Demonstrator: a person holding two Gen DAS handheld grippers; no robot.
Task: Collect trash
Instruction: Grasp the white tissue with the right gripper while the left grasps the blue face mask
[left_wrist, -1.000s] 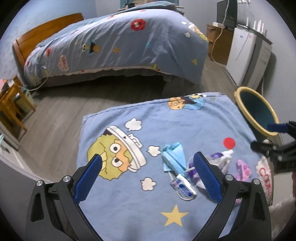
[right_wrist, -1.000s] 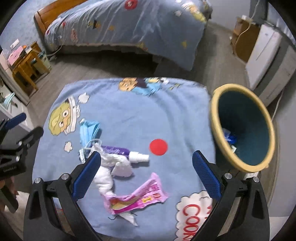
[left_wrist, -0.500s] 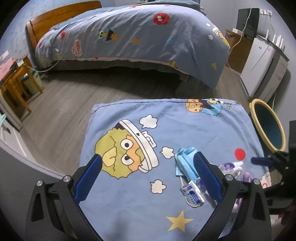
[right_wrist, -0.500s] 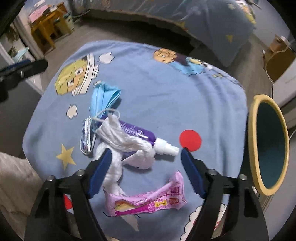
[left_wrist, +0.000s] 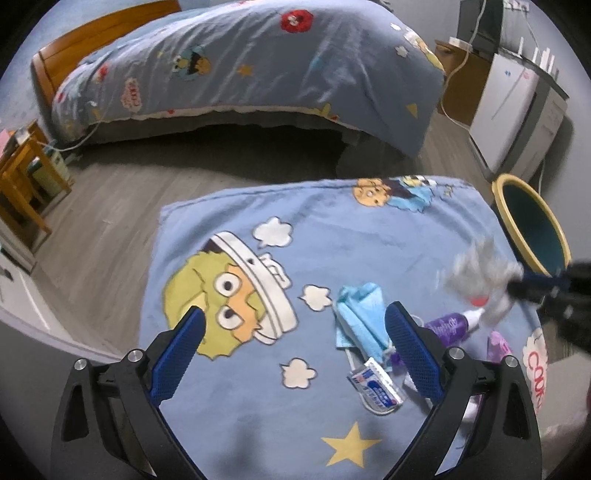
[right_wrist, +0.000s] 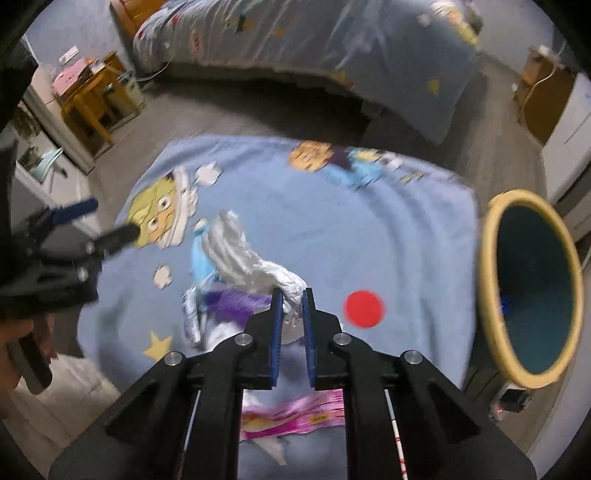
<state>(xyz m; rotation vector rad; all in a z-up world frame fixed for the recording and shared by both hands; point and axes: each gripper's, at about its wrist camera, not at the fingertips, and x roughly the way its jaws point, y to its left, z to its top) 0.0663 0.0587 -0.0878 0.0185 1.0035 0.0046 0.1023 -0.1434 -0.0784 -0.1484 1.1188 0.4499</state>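
Right gripper (right_wrist: 292, 295), its jaws just drawn together, clamped on a twisted white plastic bag (right_wrist: 243, 258) and holding it above a blue cartoon-print blanket (right_wrist: 332, 229). Beneath the bag, a purple spray bottle (right_wrist: 236, 304) beside a folded blue face mask (right_wrist: 197, 264); nearer the camera, a pink snack wrapper (right_wrist: 295, 417), its print too small to read. To the right of the fingers, a red dot (right_wrist: 364, 308) printed on the cloth, then a yellow-rimmed teal trash bin (right_wrist: 532, 291) just off the blanket's edge. Left gripper (left_wrist: 295, 325) spread wide, gripping nothing, poised over the blanket with the mask at its right finger (left_wrist: 413, 354) and a small white sachet (left_wrist: 375, 384) with blurred blue-and-red lettering. Red letters "COO" (left_wrist: 535, 373) legible at the blanket's corner. Behind, a bed (left_wrist: 258, 66) under a matching cover.
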